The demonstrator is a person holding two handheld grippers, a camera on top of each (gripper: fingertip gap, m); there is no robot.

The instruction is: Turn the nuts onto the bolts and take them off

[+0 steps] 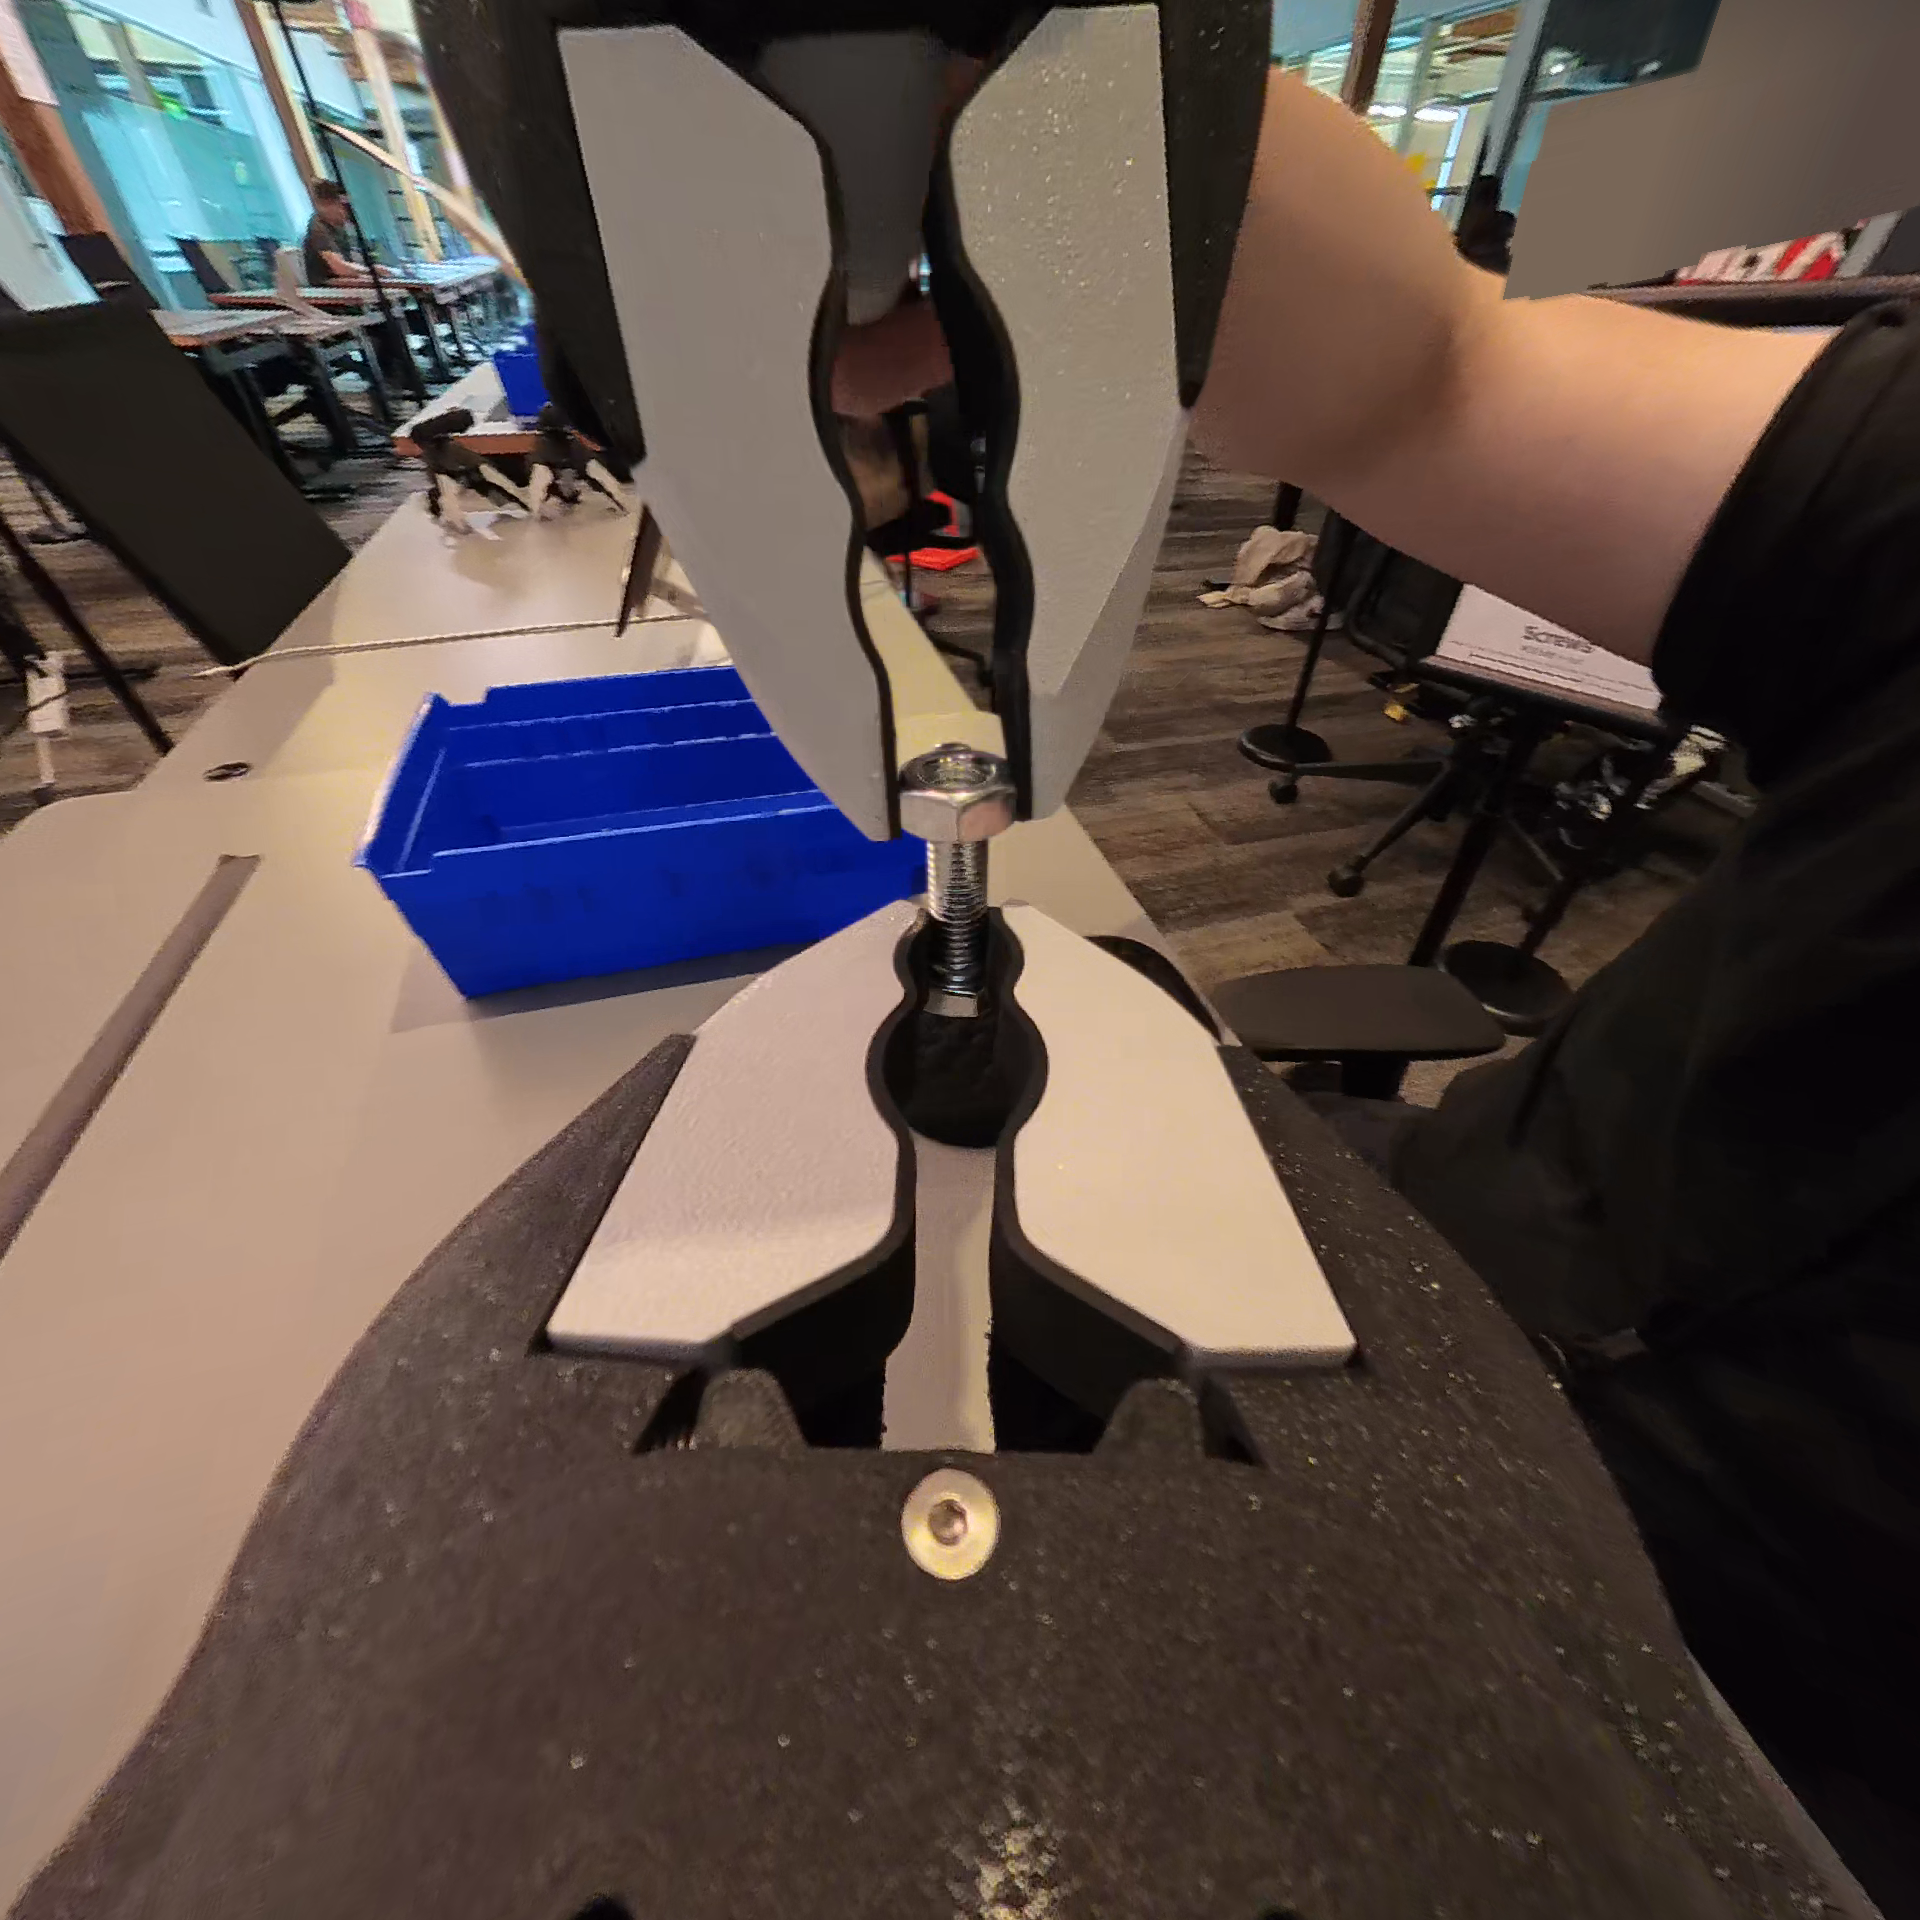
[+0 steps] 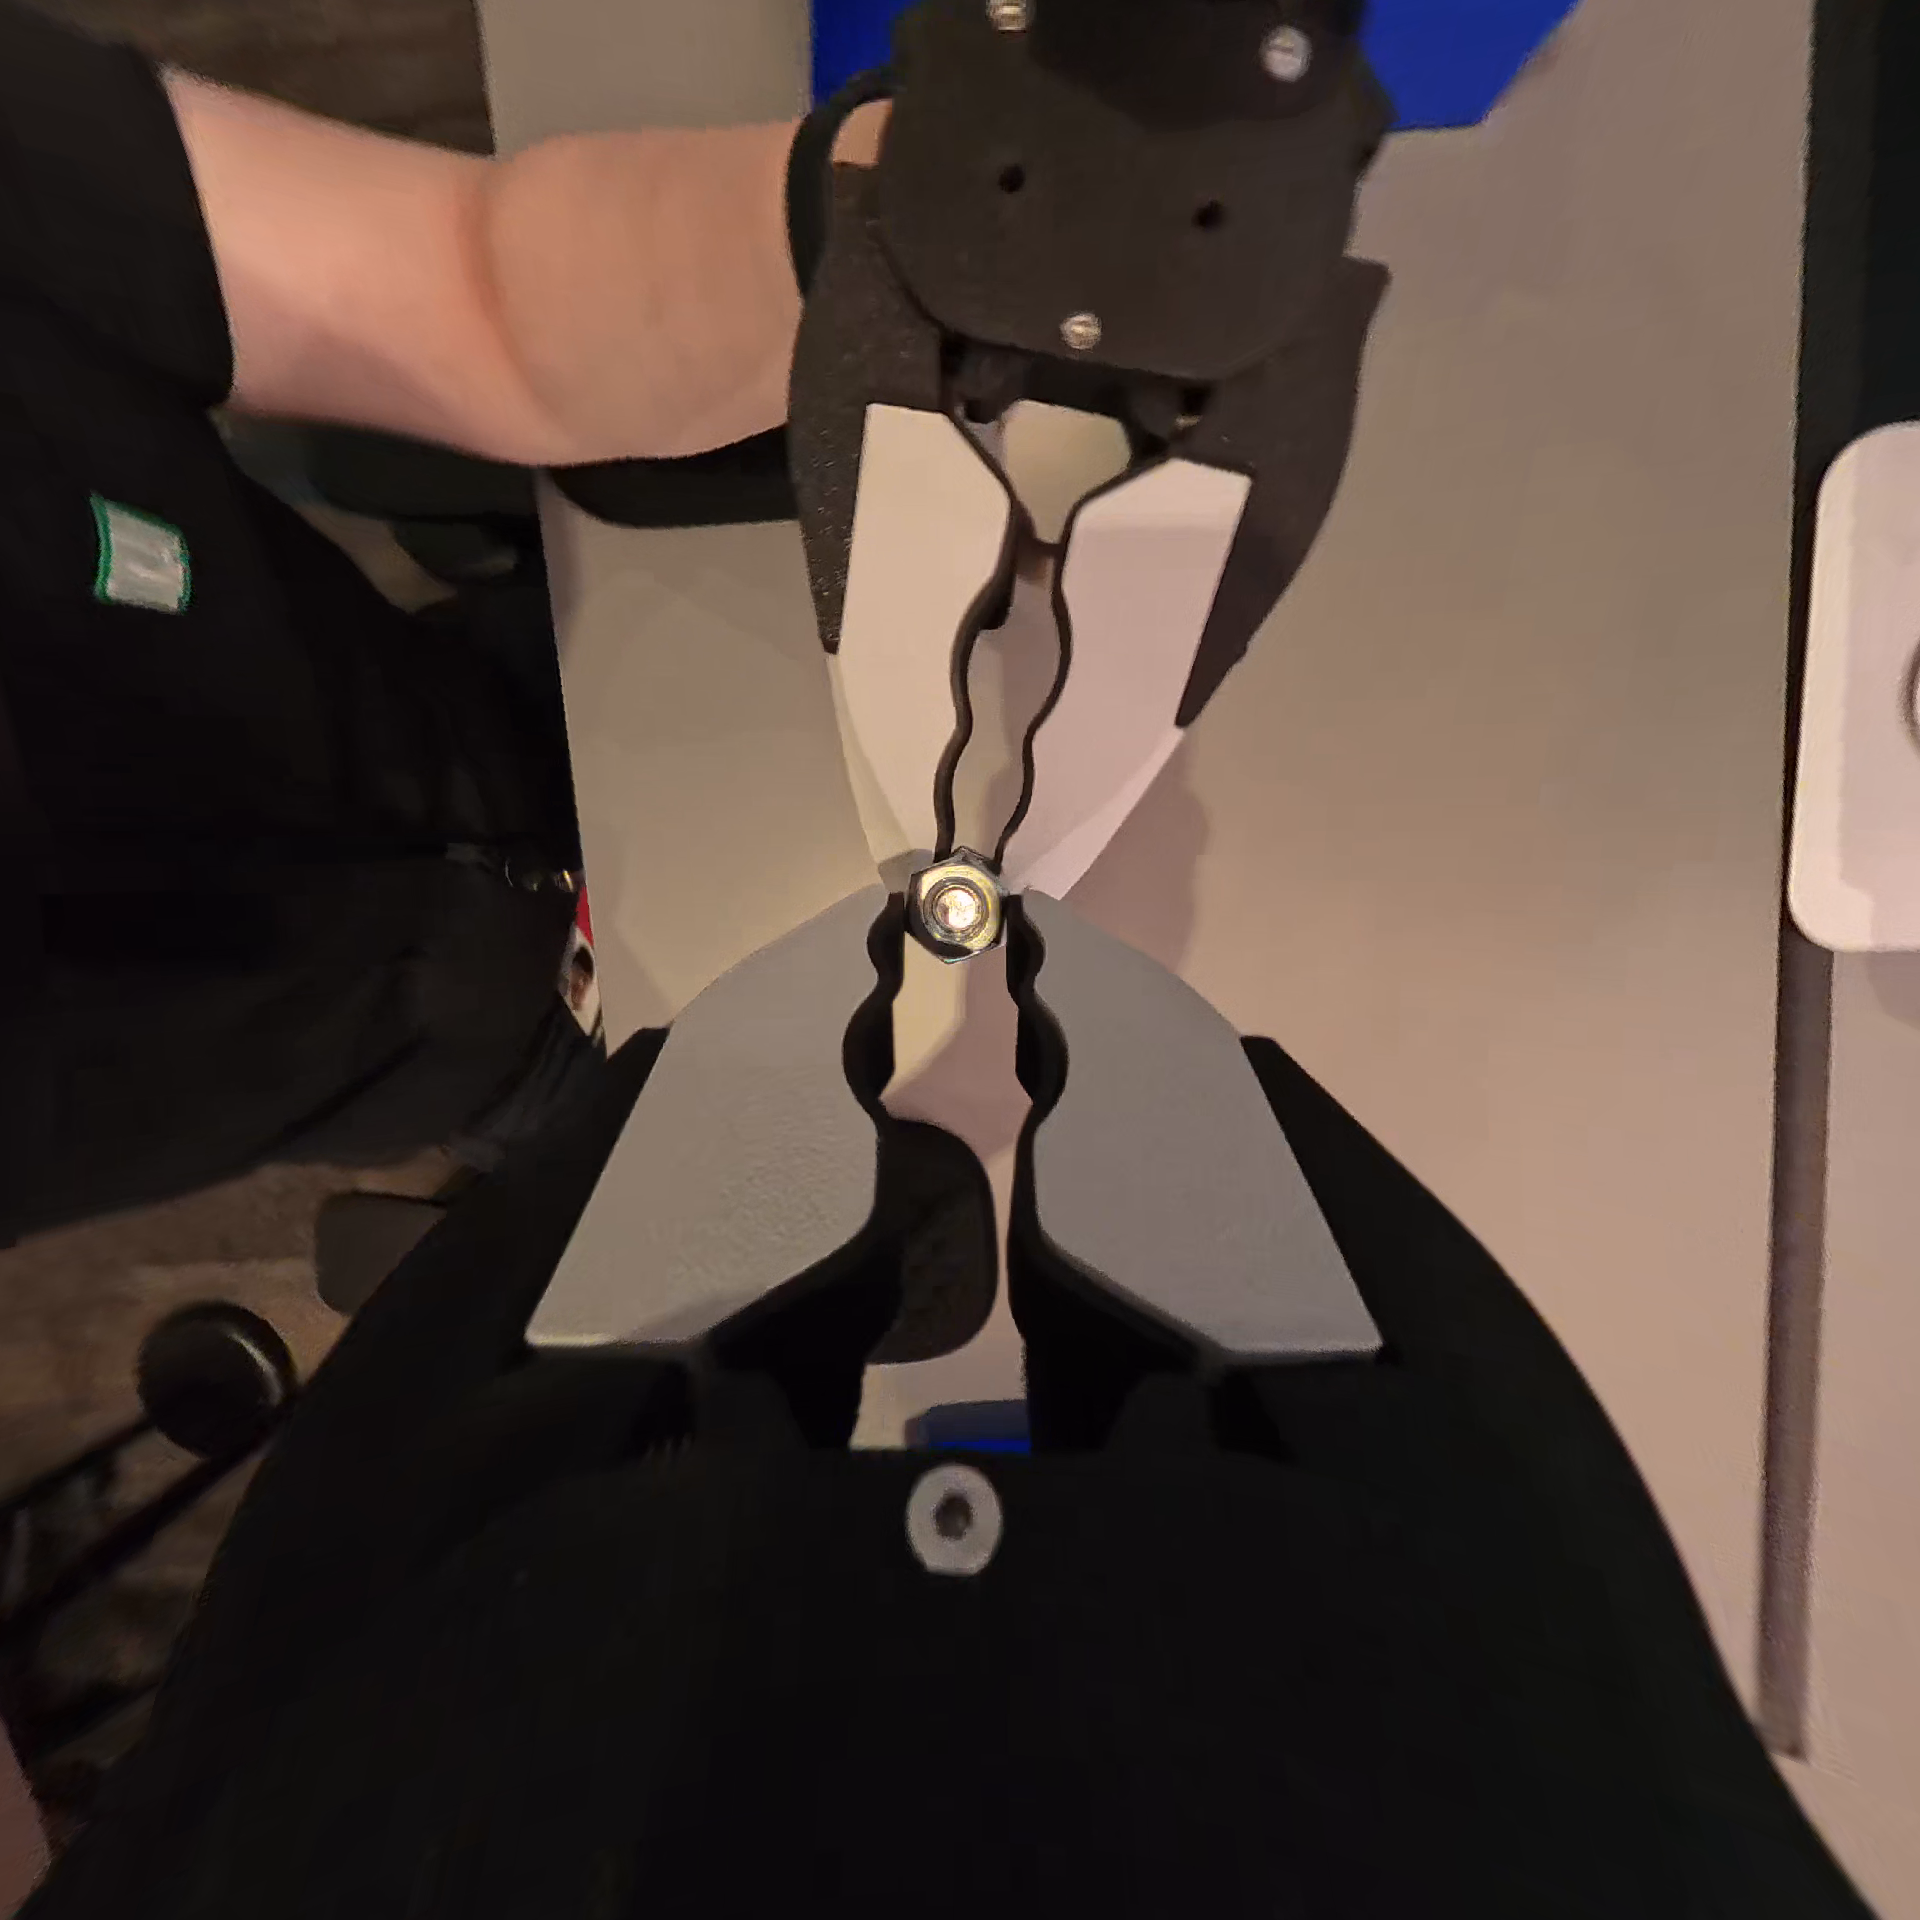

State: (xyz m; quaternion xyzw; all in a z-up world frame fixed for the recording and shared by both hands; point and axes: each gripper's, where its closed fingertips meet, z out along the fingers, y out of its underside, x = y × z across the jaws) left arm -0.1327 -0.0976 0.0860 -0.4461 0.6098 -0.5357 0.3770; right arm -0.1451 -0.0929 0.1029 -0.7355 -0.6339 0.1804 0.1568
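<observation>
**Nut at the tip of an upright bolt, one gripper on each**

The left gripper [image 1: 957,940] has its grey fingers [image 1: 800,1091] pinched on the lower part of a bright threaded bolt [image 1: 957,883], whose hexagonal head sits just inside the dark notch between the pads. The bolt stands upright – its long axis runs vertically in the left wrist view, head down and threaded end up. At that top end sits a silvery hex nut [image 1: 956,795], with bare thread showing between it and the left fingers.

The right gripper [image 1: 958,805] comes down from above, and its two fingertips clamp the nut from either side. In the right wrist view, the same pair is seen end-on: the nut [image 2: 954,916] appears as a hexagon with the bolt's tip [image 2: 956,914] a bright disc at its centre, so the bolt points straight towards that camera. The right gripper's [image 2: 954,925] own fingers [image 2: 769,1132] close on the nut's flats, while the left gripper [image 2: 971,852] reaches in from the far side.

Both are held in the air above a pale grey table [image 1: 208,1091], near its edge. A blue plastic bin [image 1: 623,831] with dividers stands on the table, just behind the fingers. A forearm [image 1: 1455,416] in a black sleeve [image 1: 1787,520] crosses at right. Farther right stands a white sign [image 1: 1548,649] bearing dark printed text. A small green-edged label [image 2: 140,551] on black clothing is too blurred to read.
</observation>
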